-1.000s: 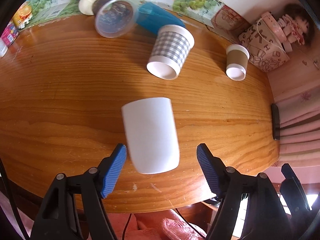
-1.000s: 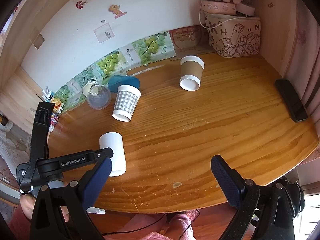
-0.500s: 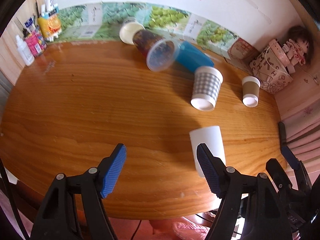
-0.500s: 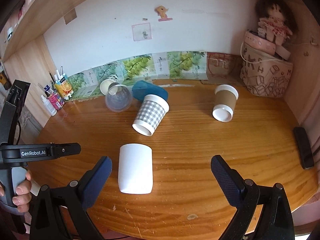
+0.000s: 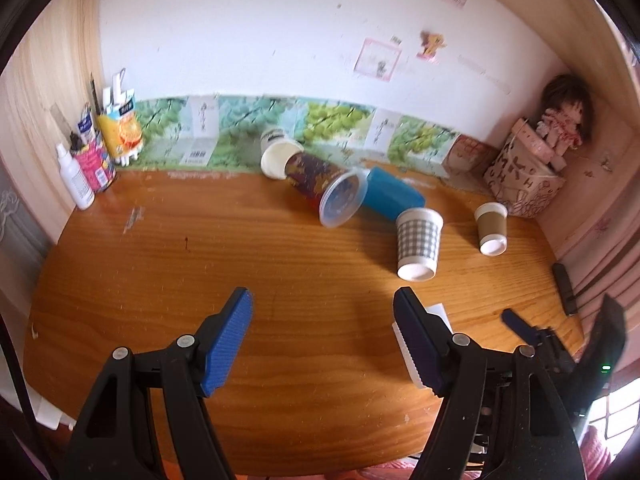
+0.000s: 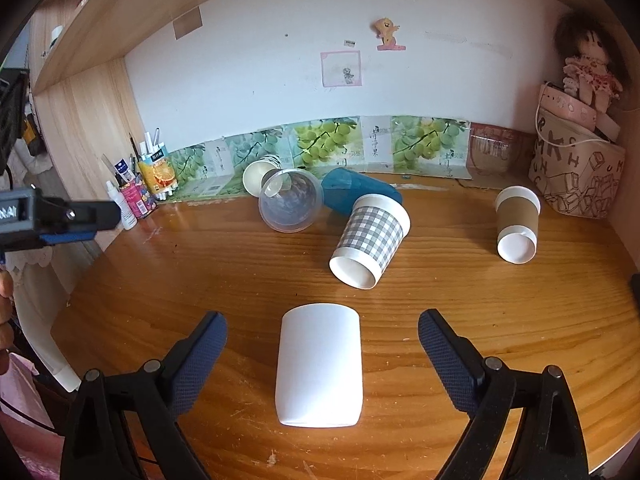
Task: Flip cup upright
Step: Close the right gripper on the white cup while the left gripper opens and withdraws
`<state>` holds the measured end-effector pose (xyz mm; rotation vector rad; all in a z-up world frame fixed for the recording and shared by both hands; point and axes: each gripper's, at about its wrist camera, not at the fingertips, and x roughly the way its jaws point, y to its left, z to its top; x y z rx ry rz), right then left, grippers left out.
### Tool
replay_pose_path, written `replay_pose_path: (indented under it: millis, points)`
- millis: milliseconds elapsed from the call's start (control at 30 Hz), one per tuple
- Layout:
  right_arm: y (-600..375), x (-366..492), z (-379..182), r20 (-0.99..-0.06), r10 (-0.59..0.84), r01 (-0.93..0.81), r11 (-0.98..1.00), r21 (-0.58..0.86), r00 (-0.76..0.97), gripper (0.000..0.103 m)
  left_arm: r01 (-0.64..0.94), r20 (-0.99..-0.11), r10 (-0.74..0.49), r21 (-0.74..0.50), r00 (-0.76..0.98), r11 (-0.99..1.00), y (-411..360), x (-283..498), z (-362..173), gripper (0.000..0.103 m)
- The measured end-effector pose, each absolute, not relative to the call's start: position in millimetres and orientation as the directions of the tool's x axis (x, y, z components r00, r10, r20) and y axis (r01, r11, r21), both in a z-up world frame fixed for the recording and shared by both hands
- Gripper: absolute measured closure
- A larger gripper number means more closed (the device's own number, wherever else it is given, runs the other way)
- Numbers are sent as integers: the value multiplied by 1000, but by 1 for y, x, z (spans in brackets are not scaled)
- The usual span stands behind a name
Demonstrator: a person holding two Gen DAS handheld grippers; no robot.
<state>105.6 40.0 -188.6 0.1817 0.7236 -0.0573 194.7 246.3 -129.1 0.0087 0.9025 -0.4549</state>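
Closing on the white cup [image 6: 319, 364] is where you could slip: it lies on its side in the lower centre of the right wrist view, smooth and round, so a squeeze off its middle may roll it along the table [image 6: 500, 320] or squirt it out toward the near edge. Your right gripper [image 6: 322, 354] hangs with its blue pads spread wide to either side of the cup, touching nothing. Your left gripper [image 5: 322, 340] is also spread apart and holds nothing, over bare wood at the lower centre of its own view, where only a white sliver of the cup shows behind its right finger. Just above the cup in the frame lies the checked paper cup [image 6: 370, 242], also on its side; swinging the white one up carelessly could knock it. Farther up the frame, a clear plastic cup [image 6: 290, 202] and a blue cup [image 6: 358, 194] lie bunched together, and a brown-sleeved cup [image 6: 517, 224] lies apart at the right. None blocks your approach.
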Motion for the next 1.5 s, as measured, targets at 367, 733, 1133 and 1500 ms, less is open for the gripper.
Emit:
replay_pose_path:
  millis: [367, 733, 1133, 1500]
  points:
    - [40, 127, -220, -705, -41, 219, 962, 164, 708, 7, 508, -713, -404, -79, 572, 858, 243, 198, -109, 27]
    - [43, 144, -235, -741, -47, 276, 942, 189, 669, 7, 634, -732, -460, -50, 502, 772, 227, 211, -113, 27]
    - [52, 164, -252, -804, -98, 303, 947, 106, 587, 18, 629, -783, -438, -78, 442, 773, 236, 228, -126, 26]
    - [58, 172, -262, -832, -127, 287, 957, 40, 540, 31, 626, -794, -438, -95, 422, 774, 241, 234, -129, 26]
